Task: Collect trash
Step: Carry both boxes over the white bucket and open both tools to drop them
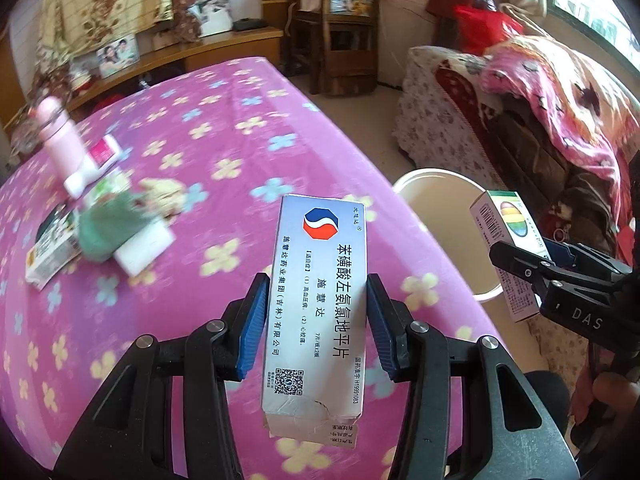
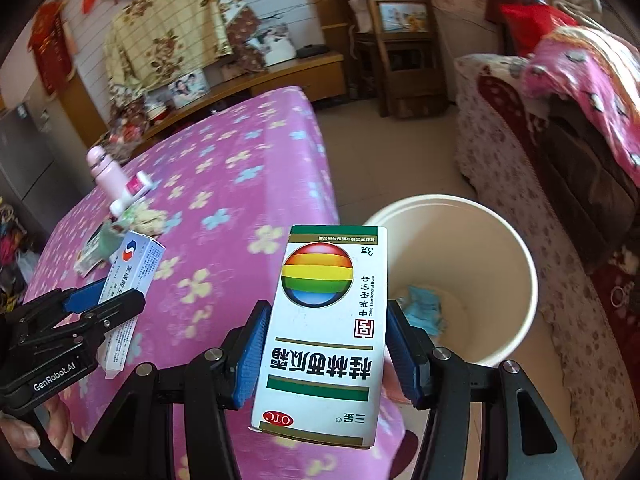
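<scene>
My left gripper (image 1: 316, 320) is shut on a silver-blue medicine box (image 1: 316, 300) with a red-and-blue logo, held above the pink flowered tablecloth (image 1: 180, 128). My right gripper (image 2: 326, 340) is shut on a white medicine box (image 2: 324, 332) with a rainbow ball, held at the table's right edge beside a cream waste bin (image 2: 520, 272). The bin stands on the floor and holds a crumpled blue scrap (image 2: 422, 308). The right gripper and its box (image 1: 504, 232) show at the right of the left wrist view; the left gripper's box (image 2: 128, 280) shows at the left of the right wrist view.
On the table's far left lie a pink bottle (image 1: 60, 140), a white-and-pink tube (image 1: 96, 160), a green crumpled wad (image 1: 108, 224), a white block (image 1: 148, 248) and a small carton (image 1: 52, 256). A sofa with blankets (image 1: 540, 120) stands right of the bin.
</scene>
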`<state>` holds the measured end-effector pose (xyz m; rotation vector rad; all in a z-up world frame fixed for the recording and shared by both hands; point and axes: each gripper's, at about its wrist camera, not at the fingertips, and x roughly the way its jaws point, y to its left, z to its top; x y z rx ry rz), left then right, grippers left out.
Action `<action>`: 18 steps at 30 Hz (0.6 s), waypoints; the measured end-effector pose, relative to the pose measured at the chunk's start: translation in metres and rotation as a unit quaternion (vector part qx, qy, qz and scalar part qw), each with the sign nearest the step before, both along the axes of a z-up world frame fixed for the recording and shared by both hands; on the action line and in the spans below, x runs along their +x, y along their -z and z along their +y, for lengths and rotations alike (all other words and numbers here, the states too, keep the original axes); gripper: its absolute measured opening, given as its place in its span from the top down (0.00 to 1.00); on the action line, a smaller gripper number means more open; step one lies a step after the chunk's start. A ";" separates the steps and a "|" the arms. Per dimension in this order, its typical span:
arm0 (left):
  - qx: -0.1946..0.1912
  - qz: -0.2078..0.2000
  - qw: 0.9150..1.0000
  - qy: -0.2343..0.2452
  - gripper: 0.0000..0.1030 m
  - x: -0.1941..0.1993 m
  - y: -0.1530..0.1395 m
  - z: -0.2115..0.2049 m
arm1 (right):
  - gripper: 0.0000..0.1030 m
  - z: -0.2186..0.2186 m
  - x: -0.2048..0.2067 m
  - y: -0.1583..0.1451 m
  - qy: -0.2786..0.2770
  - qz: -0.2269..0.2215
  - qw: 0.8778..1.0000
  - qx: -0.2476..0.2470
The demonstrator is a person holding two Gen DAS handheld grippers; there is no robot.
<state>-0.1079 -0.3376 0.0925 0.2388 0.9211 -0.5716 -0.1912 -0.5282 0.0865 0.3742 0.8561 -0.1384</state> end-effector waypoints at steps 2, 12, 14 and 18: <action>0.001 0.000 1.000 0.008 0.56 0.000 0.001 -0.012 | 0.47 -0.011 -0.003 0.004 0.009 0.003 1.000 0.002; 0.000 0.024 0.999 0.045 0.56 0.005 0.015 -0.075 | 0.47 -0.067 -0.011 0.029 0.056 0.025 0.998 0.013; -0.004 0.032 0.998 0.051 0.56 0.007 0.018 -0.088 | 0.47 -0.075 -0.011 0.035 0.063 0.029 0.997 0.017; -0.010 0.044 0.997 0.062 0.56 0.011 0.024 -0.110 | 0.47 -0.091 -0.008 0.048 0.076 0.037 0.996 0.026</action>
